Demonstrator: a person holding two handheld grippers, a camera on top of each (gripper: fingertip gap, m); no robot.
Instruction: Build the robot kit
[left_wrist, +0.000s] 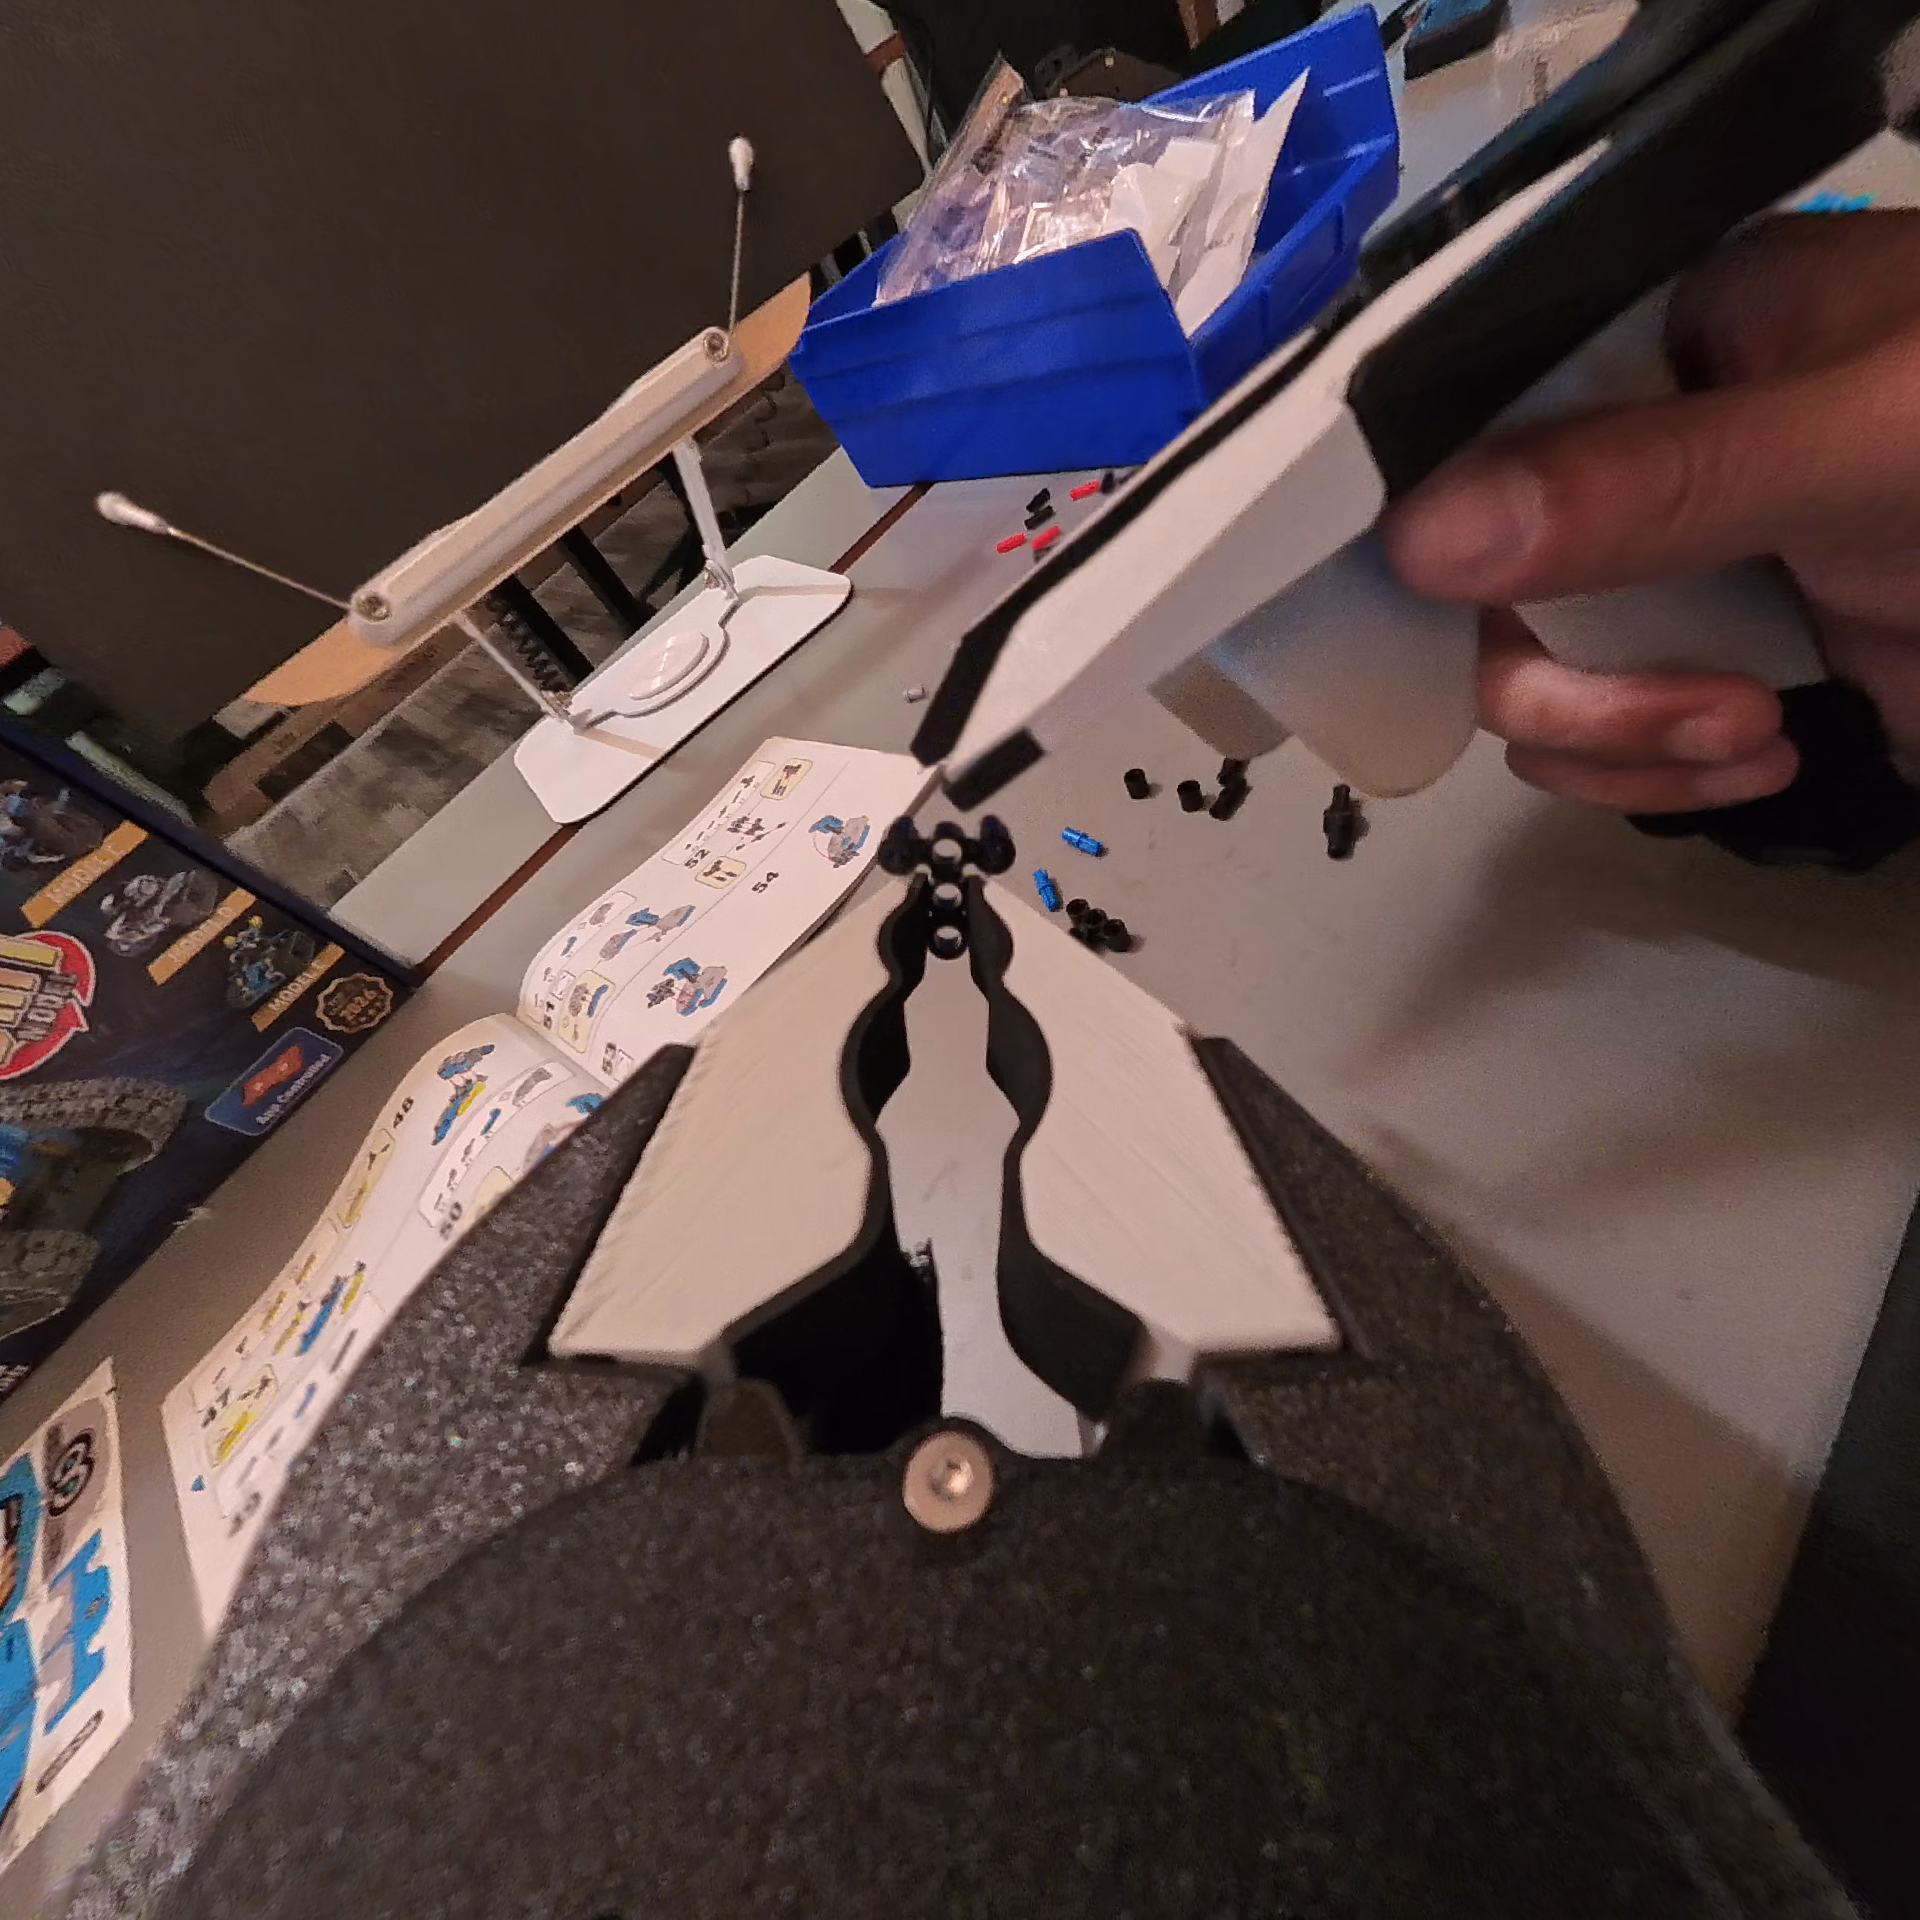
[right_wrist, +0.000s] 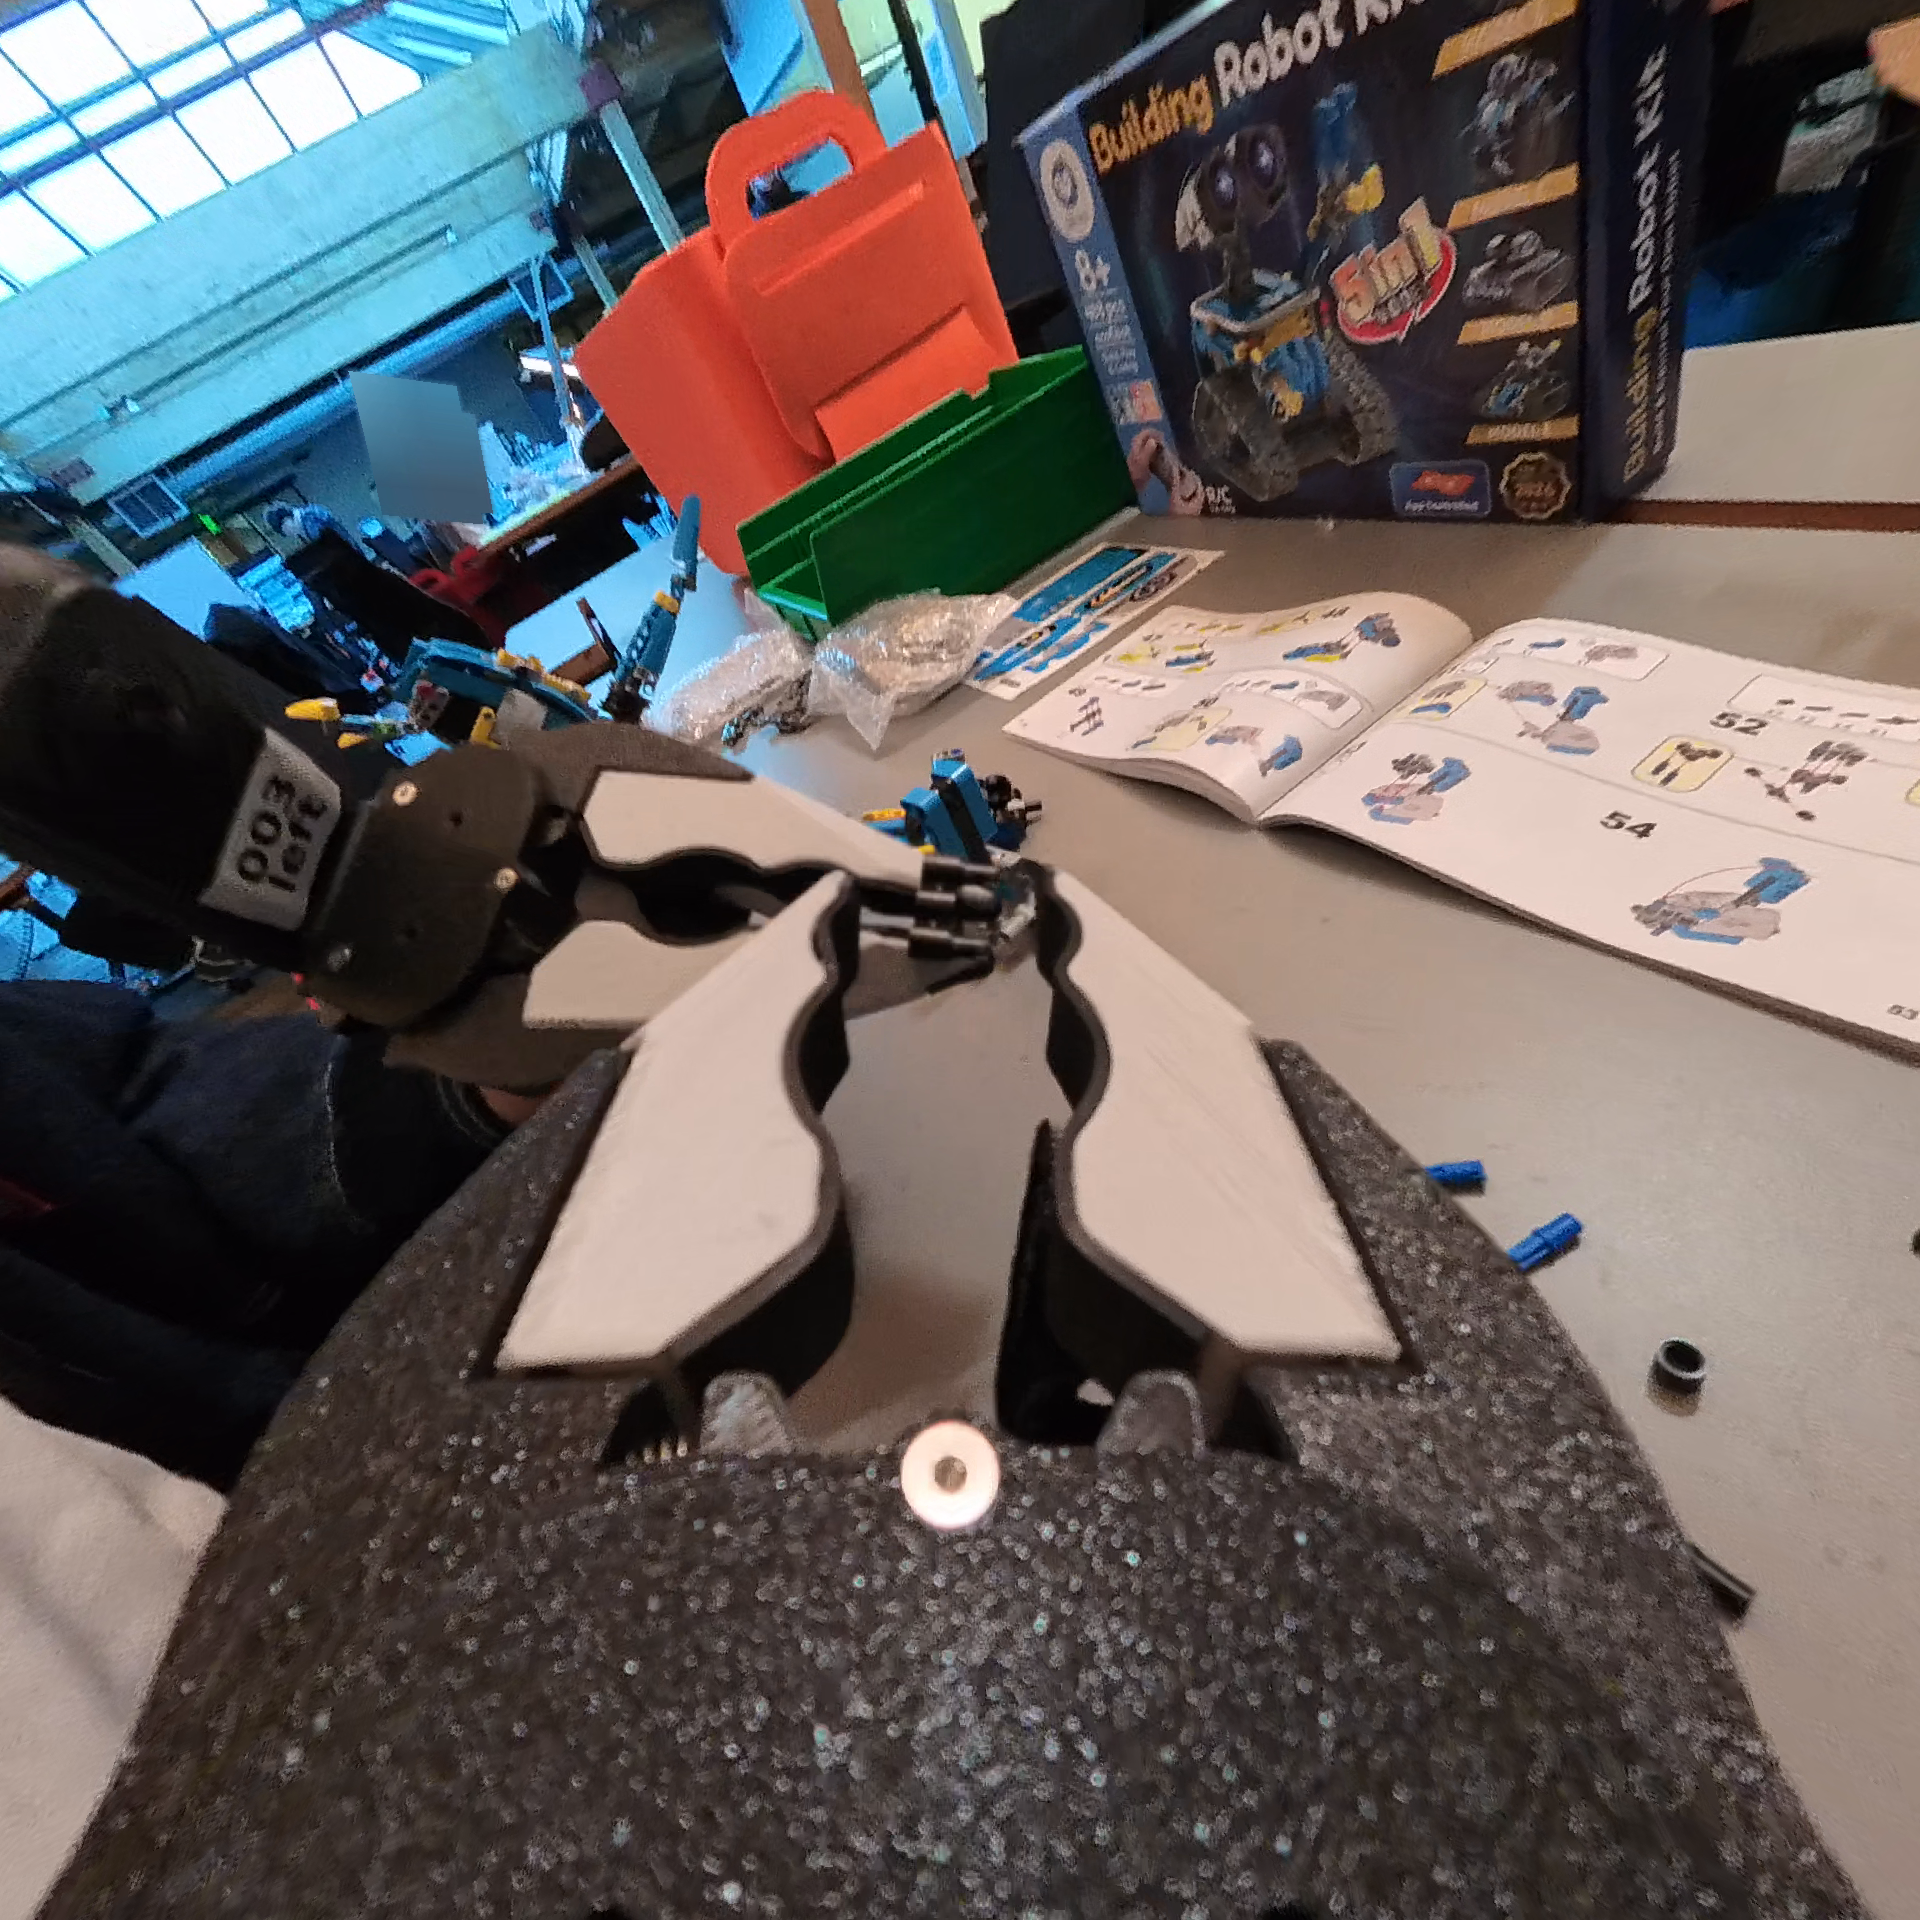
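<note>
My left tongs (left_wrist: 943, 914) are clenched on a small black holed connector piece (left_wrist: 945, 868), held just above the grey bench (left_wrist: 1455, 1091). In the right wrist view the same piece (right_wrist: 951, 904) sticks out sideways between the tips of my right tongs (right_wrist: 940, 914), which stand parted around it — released, gripping nothing that I can see, though a small blue bit sits blurred at their far tip.

There is print on the boxed building kit (right_wrist: 1340, 260) standing at the far edge, on the open instruction booklet (right_wrist: 1507, 769) with numbered steps lying just beyond the tongs, on the sticker sheet (right_wrist: 1081, 613) beside it, and on a grey tag on the left tongs' black body.

Containers: a blue bin (left_wrist: 1091, 353) holds clear plastic bags and a slip of paper; a green bin (right_wrist: 935, 520) lies in front of an orange carrier with a handle (right_wrist: 810, 312), and I cannot see what is inside either. Two clear bags of small parts (right_wrist: 831, 665) rest in front of the green bin.

Loose black, blue and red pins (left_wrist: 1081, 883) are scattered on the bench near the tongs. A white stand with two thin rods (left_wrist: 582, 561) sits beyond the booklet.
</note>
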